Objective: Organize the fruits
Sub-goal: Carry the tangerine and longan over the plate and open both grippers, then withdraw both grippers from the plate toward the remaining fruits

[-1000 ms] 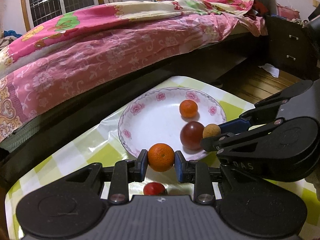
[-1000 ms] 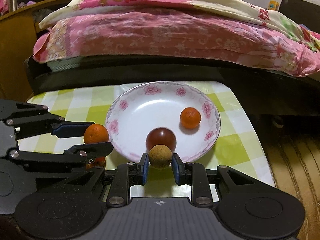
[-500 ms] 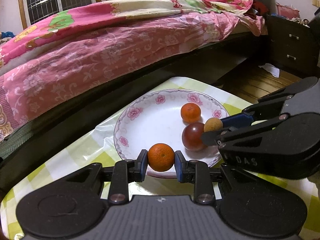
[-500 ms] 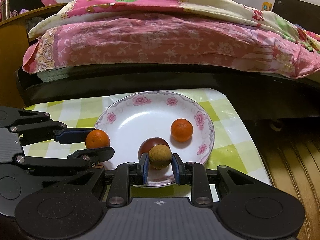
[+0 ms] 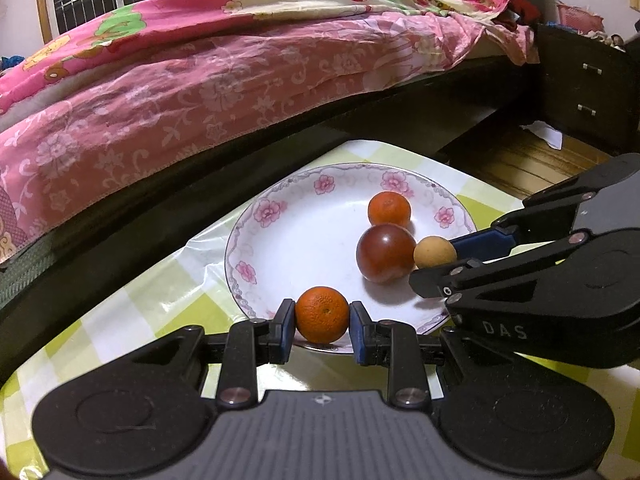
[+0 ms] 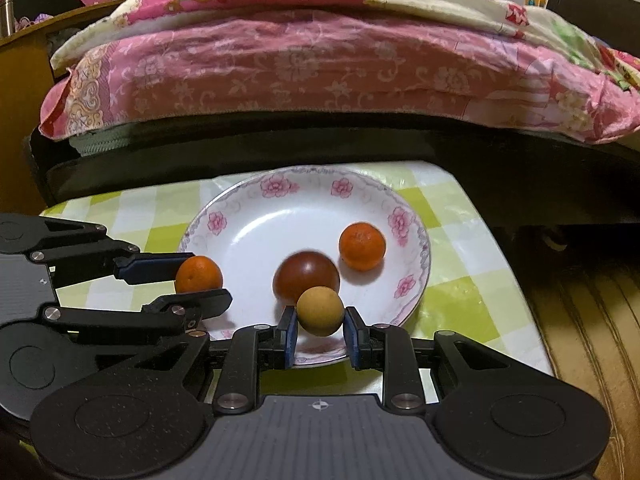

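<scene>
A white plate with pink flowers [image 5: 304, 216] [image 6: 280, 216] sits on a green-checked table. On it lie a small orange [image 5: 389, 209] [image 6: 362, 246] and a dark red round fruit [image 5: 385, 253] [image 6: 306, 277]. My left gripper [image 5: 322, 316] [image 6: 192, 280] is shut on an orange [image 5: 322, 314] [image 6: 199, 274] over the plate's near rim. My right gripper [image 6: 320, 312] [image 5: 434, 254] holds a small tan round fruit [image 6: 320, 310] [image 5: 435, 252] over the plate, next to the dark red fruit; its pads [image 6: 291, 334] now stand slightly apart from the fruit.
A bed with pink floral bedding [image 5: 200, 80] [image 6: 320, 72] runs close behind the table. A dark drawer cabinet [image 5: 584, 92] stands at the right on a wooden floor [image 6: 580, 340]. The table's right edge [image 6: 504, 264] lies near the plate.
Both grippers moved forward over the plate with their fruits. The right gripper's jaws have widened a little around the tan fruit. A small red fruit below the left gripper went out of view.
</scene>
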A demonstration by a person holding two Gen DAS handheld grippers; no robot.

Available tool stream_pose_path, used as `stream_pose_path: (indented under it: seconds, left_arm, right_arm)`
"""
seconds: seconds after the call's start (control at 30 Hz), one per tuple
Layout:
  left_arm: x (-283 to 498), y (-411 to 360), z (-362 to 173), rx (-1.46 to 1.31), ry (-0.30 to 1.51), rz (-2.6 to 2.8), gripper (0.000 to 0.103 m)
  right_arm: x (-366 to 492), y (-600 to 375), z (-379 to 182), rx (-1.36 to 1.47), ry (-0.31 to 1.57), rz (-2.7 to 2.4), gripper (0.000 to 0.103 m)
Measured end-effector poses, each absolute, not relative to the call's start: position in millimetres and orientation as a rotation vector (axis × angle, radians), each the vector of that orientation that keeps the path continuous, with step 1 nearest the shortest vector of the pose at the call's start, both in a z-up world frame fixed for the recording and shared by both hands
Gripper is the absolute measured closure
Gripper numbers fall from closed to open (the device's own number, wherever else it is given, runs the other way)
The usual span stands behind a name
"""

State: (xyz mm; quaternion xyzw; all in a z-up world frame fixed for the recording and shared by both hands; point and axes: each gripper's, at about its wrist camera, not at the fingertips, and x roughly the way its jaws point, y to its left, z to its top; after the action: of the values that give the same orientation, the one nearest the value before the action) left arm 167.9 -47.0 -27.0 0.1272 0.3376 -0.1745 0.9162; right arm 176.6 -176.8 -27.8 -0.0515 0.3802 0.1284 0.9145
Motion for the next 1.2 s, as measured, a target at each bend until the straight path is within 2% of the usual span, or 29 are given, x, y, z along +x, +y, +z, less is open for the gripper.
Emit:
stream_pose_path:
  seconds: [0.53,0.87,1.2]
  left_arm:
    - [169,-46,-27,0.252,0.693,-0.341,0.065]
    - [166,-45,-22,0.247,0.675,-0.333,0.06]
    - [158,-40,-10,0.237,0.654,-0.331,0.055]
  right_arm:
    - [183,-176,-34,-0.108,0.775,0.274,0.077]
    - [182,-180,-28,-0.099,0.763,0.264,0.072]
    - [174,-181,-17,-0.087,0.726,0.277,0.072]
